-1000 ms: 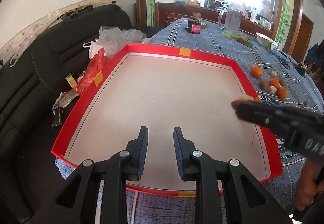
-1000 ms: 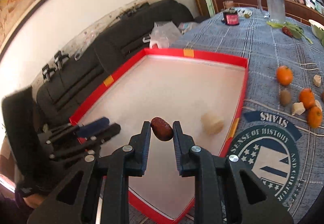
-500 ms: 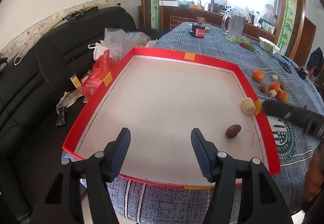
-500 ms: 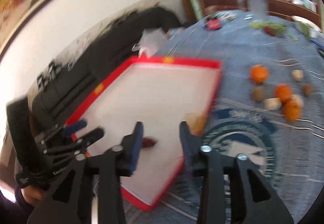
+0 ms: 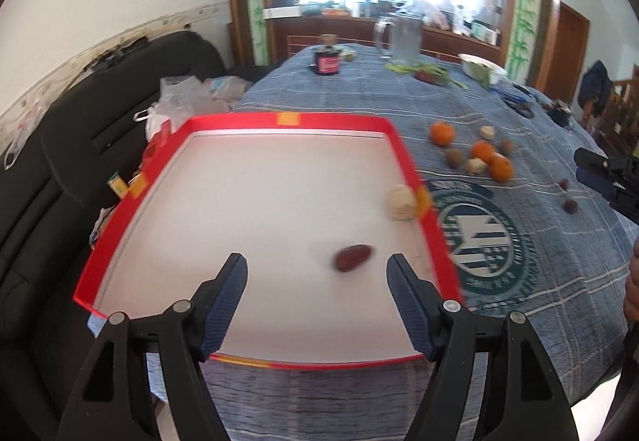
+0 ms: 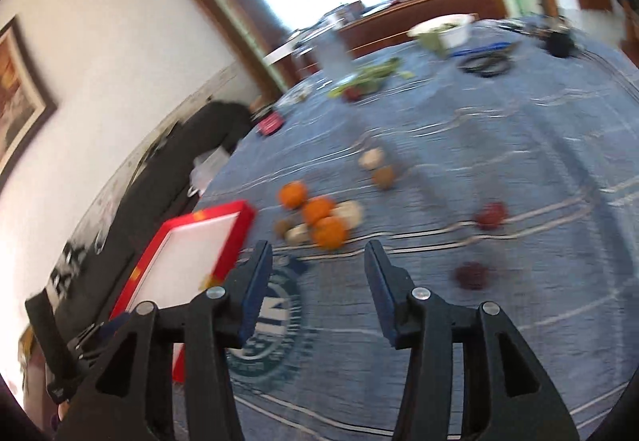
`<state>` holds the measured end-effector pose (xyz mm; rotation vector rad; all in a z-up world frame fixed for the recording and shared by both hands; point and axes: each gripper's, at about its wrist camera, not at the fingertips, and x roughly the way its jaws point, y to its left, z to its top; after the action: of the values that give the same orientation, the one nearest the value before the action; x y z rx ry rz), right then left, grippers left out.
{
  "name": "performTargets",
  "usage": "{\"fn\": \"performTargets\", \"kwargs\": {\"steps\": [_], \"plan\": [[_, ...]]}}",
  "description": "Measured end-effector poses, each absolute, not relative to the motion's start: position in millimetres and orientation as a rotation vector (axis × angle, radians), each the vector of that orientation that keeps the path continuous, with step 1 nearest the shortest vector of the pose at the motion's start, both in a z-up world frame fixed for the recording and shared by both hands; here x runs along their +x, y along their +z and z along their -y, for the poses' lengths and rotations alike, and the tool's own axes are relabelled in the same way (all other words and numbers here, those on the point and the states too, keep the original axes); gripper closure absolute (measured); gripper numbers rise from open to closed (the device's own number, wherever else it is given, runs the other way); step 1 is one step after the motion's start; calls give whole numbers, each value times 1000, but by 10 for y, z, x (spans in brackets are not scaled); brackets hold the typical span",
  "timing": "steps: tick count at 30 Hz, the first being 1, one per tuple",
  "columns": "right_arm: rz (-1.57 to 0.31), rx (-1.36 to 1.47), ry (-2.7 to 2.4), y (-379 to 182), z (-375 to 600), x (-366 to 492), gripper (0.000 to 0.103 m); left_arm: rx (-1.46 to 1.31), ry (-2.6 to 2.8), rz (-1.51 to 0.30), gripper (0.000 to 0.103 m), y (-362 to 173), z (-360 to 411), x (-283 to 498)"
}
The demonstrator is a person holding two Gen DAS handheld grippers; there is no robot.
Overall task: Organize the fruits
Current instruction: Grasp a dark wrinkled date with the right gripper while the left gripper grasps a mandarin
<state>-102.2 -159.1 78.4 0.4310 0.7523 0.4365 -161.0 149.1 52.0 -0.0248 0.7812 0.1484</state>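
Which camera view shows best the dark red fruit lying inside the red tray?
The left wrist view shows it best: the dark red fruit lies in full on the white floor of the red tray, a little blurred. In the right wrist view only a corner of the tray appears, and the fruit is not in sight.

Surface: table under blue plaid cloth (image 5: 519, 321), round crest print at 3 o'clock.
Centre-left: red-rimmed tray (image 5: 399, 145).
1–2 o'clock: loose oranges (image 5: 442, 133), small brown and pale fruits.
12 o'clock: glass pitcher (image 5: 403, 38), dark jar (image 5: 327, 62), bowl (image 5: 481, 70).
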Motion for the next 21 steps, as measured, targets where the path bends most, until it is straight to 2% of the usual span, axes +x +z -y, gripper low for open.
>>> {"fn": "performTargets", "kwargs": {"steps": [4, 10, 21], "plan": [[-744, 488, 380, 734, 1968, -1018, 51, 4, 111, -786, 25, 546, -1289, -1586], [-760, 539, 328, 615, 2265, -996, 50, 50, 76, -811, 25, 521, -1058, -1538], [-938, 278, 235, 399, 1946, -769, 50, 116, 15, -820, 25, 589, -674, -1407]]}}
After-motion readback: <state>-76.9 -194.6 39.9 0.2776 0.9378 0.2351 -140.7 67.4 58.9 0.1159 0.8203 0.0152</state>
